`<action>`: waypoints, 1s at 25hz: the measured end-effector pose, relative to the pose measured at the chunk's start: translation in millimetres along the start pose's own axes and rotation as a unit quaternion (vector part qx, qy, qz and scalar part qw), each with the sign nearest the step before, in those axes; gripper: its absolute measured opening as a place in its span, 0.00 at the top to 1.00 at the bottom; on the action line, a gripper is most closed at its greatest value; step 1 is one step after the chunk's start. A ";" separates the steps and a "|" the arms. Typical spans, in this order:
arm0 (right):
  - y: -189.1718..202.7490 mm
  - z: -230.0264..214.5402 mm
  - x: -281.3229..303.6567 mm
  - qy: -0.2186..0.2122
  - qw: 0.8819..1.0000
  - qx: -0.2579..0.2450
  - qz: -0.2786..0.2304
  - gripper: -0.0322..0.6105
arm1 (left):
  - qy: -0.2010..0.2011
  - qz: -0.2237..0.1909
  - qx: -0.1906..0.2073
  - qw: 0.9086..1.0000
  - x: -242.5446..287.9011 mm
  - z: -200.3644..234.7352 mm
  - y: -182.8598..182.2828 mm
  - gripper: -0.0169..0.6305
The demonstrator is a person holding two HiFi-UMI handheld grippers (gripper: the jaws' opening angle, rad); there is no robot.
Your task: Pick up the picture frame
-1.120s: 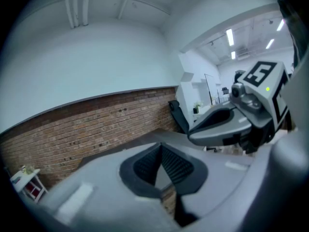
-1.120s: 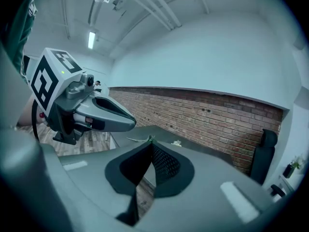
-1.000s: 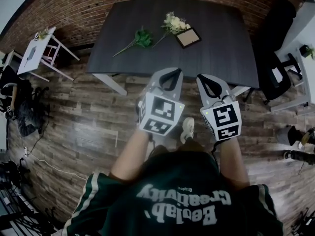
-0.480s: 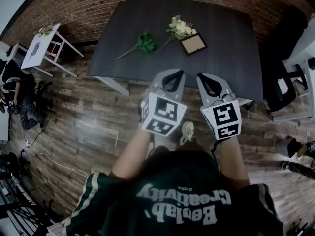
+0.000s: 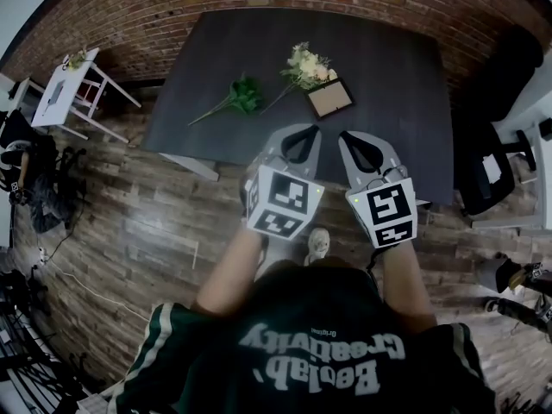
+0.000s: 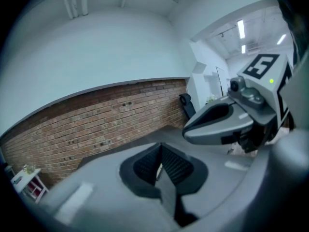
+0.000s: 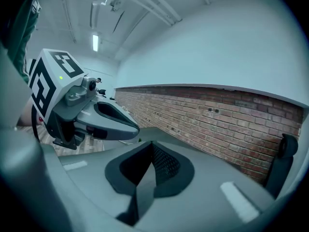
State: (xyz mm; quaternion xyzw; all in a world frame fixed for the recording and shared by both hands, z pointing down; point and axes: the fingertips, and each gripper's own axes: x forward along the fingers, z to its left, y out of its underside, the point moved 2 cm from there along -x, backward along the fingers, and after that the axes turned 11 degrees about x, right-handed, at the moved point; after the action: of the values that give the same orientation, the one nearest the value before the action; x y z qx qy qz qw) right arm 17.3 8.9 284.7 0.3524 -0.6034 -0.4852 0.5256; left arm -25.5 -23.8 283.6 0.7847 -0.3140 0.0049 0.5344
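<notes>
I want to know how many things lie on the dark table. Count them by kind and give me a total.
Picture frame: 1
Green sprig: 1
Cream flower bouquet: 1
Total: 3

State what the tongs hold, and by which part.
Nothing. Left tongs and right tongs are shut and empty; the picture frame lies on the table, apart from both.
</notes>
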 end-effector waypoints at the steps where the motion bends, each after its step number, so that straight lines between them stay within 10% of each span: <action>1: 0.1 -7.0 2.9 -0.001 1.000 -0.001 0.001 0.94 | -0.001 0.000 -0.001 1.000 7.4 1.2 -1.0 0.97; 25: 16.2 -86.4 37.5 -0.015 1.000 0.009 0.010 0.94 | -0.007 0.027 -0.012 1.000 90.3 10.4 -1.1 0.97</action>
State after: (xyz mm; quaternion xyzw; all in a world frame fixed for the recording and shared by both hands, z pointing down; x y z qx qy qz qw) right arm 95.6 -40.3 309.1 0.3436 -0.6192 -0.4795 0.5182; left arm 44.1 -76.3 309.2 0.7694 -0.3394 0.0100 0.5411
